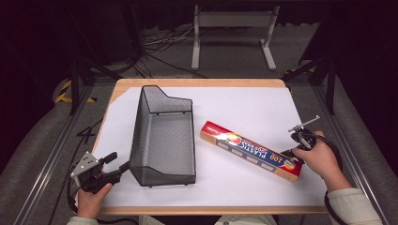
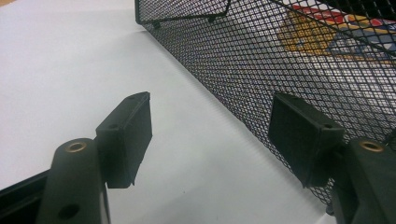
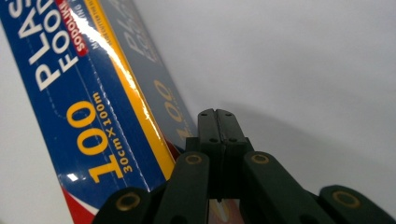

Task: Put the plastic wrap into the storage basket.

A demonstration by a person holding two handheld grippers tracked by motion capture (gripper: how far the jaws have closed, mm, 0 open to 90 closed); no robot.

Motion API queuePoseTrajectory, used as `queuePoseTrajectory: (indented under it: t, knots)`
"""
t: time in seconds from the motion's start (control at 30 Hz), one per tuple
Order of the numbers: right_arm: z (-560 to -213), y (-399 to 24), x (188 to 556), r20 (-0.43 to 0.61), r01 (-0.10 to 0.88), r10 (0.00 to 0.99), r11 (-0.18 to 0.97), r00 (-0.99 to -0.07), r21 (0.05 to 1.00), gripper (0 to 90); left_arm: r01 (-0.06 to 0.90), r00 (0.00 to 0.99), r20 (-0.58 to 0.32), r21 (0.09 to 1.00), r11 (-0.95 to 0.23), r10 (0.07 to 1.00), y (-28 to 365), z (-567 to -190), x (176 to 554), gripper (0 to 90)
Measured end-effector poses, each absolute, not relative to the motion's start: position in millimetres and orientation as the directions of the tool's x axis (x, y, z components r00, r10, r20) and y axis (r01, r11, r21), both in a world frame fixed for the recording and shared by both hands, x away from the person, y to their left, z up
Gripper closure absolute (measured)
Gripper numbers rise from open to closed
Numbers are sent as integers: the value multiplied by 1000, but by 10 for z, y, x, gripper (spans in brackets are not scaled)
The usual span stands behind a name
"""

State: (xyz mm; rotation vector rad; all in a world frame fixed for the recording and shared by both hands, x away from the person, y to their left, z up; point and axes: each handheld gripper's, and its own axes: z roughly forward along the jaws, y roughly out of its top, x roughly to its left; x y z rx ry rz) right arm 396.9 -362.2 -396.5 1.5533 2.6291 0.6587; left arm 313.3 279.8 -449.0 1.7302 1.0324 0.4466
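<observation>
A black wire-mesh basket (image 1: 164, 136) stands empty left of the table's middle. To its right lies a long blue, red and yellow plastic food wrap box (image 1: 251, 151), set at an angle. My left gripper (image 1: 118, 162) is at the basket's near left corner. In the left gripper view its jaws (image 2: 210, 100) are open over bare table, with the right pad close against the basket's mesh wall (image 2: 261, 56). My right gripper (image 1: 284, 153) is at the box's near right end. Its jaws (image 3: 216, 114) are shut with nothing between them, beside the box (image 3: 88, 93).
A white sheet (image 1: 248, 108) covers the wooden table (image 1: 197, 83), whose edges show at the back and front. Beyond the far edge, a grey metal stand (image 1: 232, 28) and cables sit on the floor. Metal rails run along both sides of the table.
</observation>
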Motion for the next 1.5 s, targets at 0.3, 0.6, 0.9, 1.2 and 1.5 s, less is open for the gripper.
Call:
queuePoseTrajectory:
  t: [0.3, 0.6, 0.9, 1.2, 1.5]
  knots:
    - [-3817, -3633, 3903, 161, 787, 841, 391, -516, 477, 817, 426, 563, -175, 899, -102, 808, 2801, -4488, 3136, 311]
    - [-3536, -3492, 3845, 105, 527, 772, 321, -627, 787, 310, 424, 564, -175, 900, -101, 807, 2806, -4488, 3130, 308]
    - [-3464, -3193, 3810, 103, 437, 696, 321, -710, 841, 196, 422, 568, -173, 901, -104, 805, 2806, -4487, 3129, 306]
    - [-3611, -2821, 3843, 48, 411, 644, 428, -764, 805, 148, 417, 573, -171, 903, -105, 802, 2805, -4490, 3128, 296]
    - [-3856, -2633, 3942, 35, 489, 640, 550, -768, 676, 129, 414, 573, -171, 904, -103, 802, 2800, -4492, 3125, 285]
